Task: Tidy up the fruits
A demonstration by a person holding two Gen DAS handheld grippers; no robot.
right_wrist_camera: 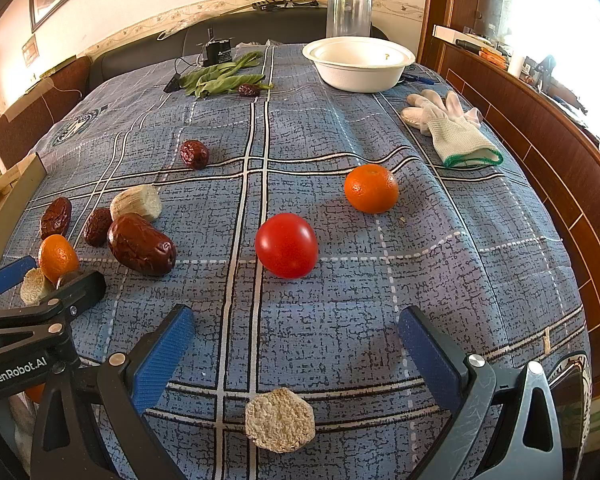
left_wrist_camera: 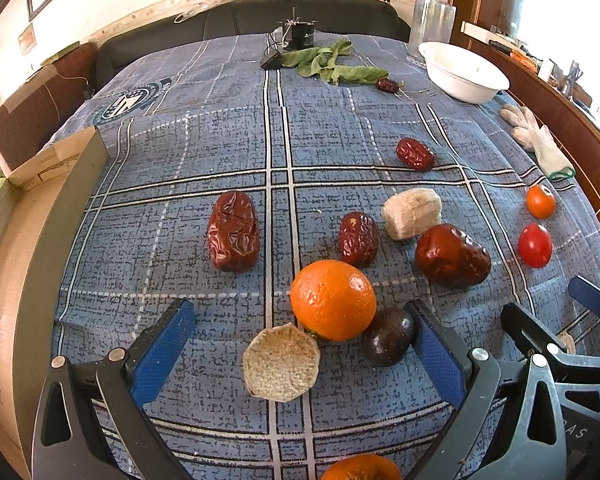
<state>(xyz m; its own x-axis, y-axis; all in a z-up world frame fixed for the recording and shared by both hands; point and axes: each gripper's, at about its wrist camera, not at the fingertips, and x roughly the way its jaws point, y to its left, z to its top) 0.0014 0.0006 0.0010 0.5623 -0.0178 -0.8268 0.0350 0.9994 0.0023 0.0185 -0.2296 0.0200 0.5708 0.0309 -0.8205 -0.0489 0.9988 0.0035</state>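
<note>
Left wrist view
Left gripper (left_wrist_camera: 300, 332): low over the blue plaid tablecloth (left_wrist_camera: 220, 140), jaws spread wide, holding nothing.
Between the jaws: an orange (left_wrist_camera: 333, 300), a dark plum (left_wrist_camera: 388, 336) touching the right blue pad, a pale cut chunk (left_wrist_camera: 281, 362) nearest the camera.
Beyond: five red dates, the largest (left_wrist_camera: 452, 256) on the right; a second pale chunk (left_wrist_camera: 412, 213); a tomato (left_wrist_camera: 535, 245) and a small orange (left_wrist_camera: 540, 201) far right.
Far end: white bowl (left_wrist_camera: 466, 74), green leaves (left_wrist_camera: 332, 64).

Right wrist view
Right gripper (right_wrist_camera: 296, 338): low over the cloth, jaws wide apart, empty.
Ahead: tomato (right_wrist_camera: 287, 245) just beyond the fingertips; orange (right_wrist_camera: 371, 188) farther right.
Under the jaws: one pale chunk (right_wrist_camera: 280, 420).
Left: left gripper (right_wrist_camera: 40, 284) over its cluster.
Right: white glove (right_wrist_camera: 452, 132).
</note>
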